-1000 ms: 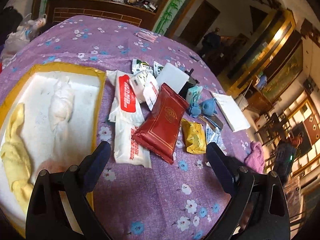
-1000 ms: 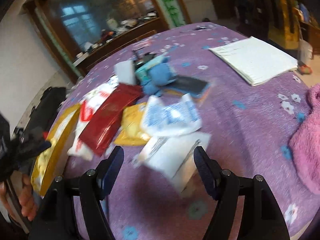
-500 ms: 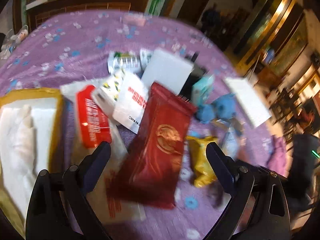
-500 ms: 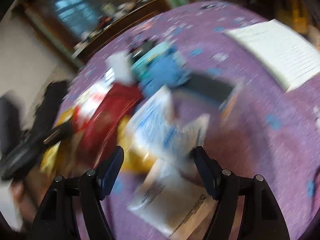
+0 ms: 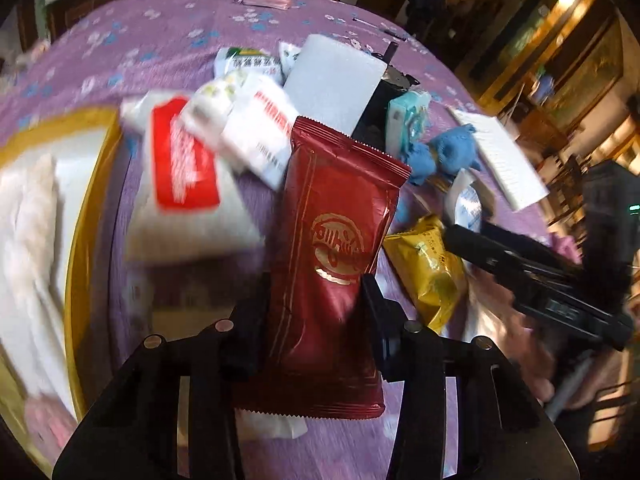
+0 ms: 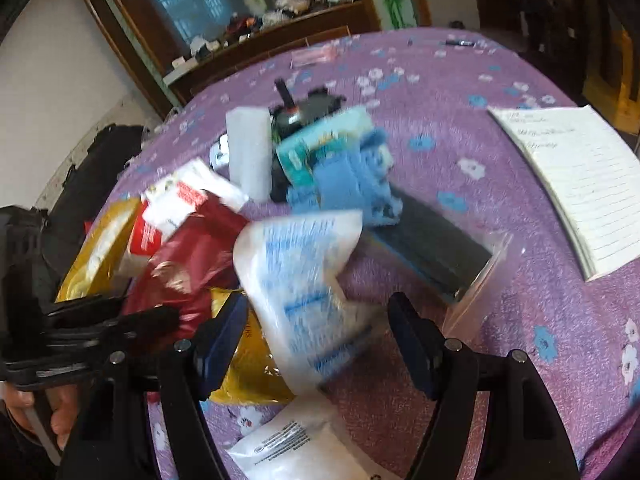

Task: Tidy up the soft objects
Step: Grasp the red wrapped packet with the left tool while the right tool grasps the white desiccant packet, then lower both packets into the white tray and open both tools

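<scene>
- Down on a purple flowered tablecloth, the left gripper is closing on a glossy dark-red foil pouch with serrated ends; the pouch lies lengthwise between the jaws, both pads against its crinkled sides.
- Just left of those jaws, a soft white packet with a red label (blurred) sits beside a gold-rimmed tray lined with white cloth.
- Just right of them, a wrinkled yellow sachet lies flat.
- Meanwhile the right gripper stands with jaws apart, a crumpled white-and-blue plastic packet between them; whether a pad touches it cannot be told through the blur.
- Beyond those jaws lie a fuzzy blue soft toy and, to the right, a lined notepad.
</scene>
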